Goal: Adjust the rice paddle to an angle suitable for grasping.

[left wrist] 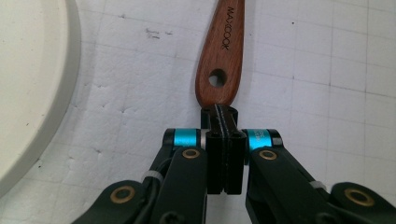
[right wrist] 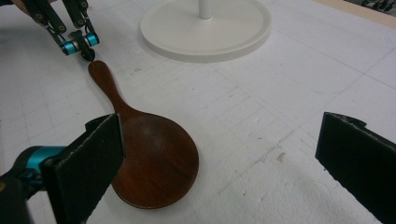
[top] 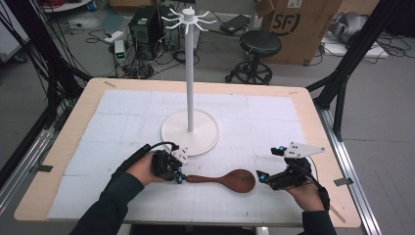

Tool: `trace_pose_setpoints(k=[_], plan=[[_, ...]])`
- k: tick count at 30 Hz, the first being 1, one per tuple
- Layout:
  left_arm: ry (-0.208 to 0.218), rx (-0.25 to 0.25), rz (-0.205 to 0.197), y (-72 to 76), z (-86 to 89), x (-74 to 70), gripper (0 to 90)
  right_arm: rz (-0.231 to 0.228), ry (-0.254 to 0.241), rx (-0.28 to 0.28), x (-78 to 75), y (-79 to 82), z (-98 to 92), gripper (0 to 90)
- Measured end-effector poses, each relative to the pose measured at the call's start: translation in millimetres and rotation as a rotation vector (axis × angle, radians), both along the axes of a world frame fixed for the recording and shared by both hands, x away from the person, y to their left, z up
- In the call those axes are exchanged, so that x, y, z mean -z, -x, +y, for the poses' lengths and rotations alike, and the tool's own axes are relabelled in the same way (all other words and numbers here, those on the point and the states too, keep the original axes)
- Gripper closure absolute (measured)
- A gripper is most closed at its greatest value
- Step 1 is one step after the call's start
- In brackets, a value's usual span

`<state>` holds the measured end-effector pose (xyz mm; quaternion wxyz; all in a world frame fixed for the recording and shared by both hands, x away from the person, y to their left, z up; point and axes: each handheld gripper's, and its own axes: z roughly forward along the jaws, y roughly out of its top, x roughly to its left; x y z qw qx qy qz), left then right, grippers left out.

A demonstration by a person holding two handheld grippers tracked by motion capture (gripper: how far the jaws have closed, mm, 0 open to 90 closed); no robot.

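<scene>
Flat on the white foam mat point(top: 127, 105) lies a dark wooden spoon point(top: 226, 179), near the table's front edge and about midway along it; its handle points toward the left edge and its round bowl toward the right. In the left gripper view the handle end, with its hanging hole and printed lettering, sits right at the tips of the black jaws.

At that handle end the left gripper point(top: 179, 177) is clenched: its pads are pressed flat together with nothing visible between them, and the tip of the spoon's handle meets or nearly meets their front ends; whether they touch I cannot tell. The person's left hand point(top: 145, 169) wraps the gripper body, the dark-sleeved forearm coming in from the front edge and angled to the right, so the tool points along the surface toward the spoon.

On the bowl side the right gripper point(top: 268, 164) is released, jaws spread wide. In the right gripper view one pad stands just beside the bowl's rim and the other well apart over bare mat. The right hand point(top: 304, 192) holds it low, aimed leftward.

Behind the spoon, toward the table's middle, stands a white rack point(top: 190, 68) on a round base.
</scene>
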<state>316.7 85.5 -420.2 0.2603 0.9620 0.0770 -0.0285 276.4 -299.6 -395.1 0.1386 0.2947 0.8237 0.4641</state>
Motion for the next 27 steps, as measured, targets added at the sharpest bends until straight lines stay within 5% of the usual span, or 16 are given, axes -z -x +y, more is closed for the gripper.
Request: trace_pose_setpoints(k=[13,27], plan=[[-0.048,0.003,-0.004,0.5,-0.3,0.4,89.8,-0.004,0.005,0.000,-0.1,0.4,0.3,0.3],[-0.012,-0.011,0.002,-6.4,-12.5,-2.6,89.8,0.003,0.001,-0.001,0.0,-1.0,1.9,0.3]])
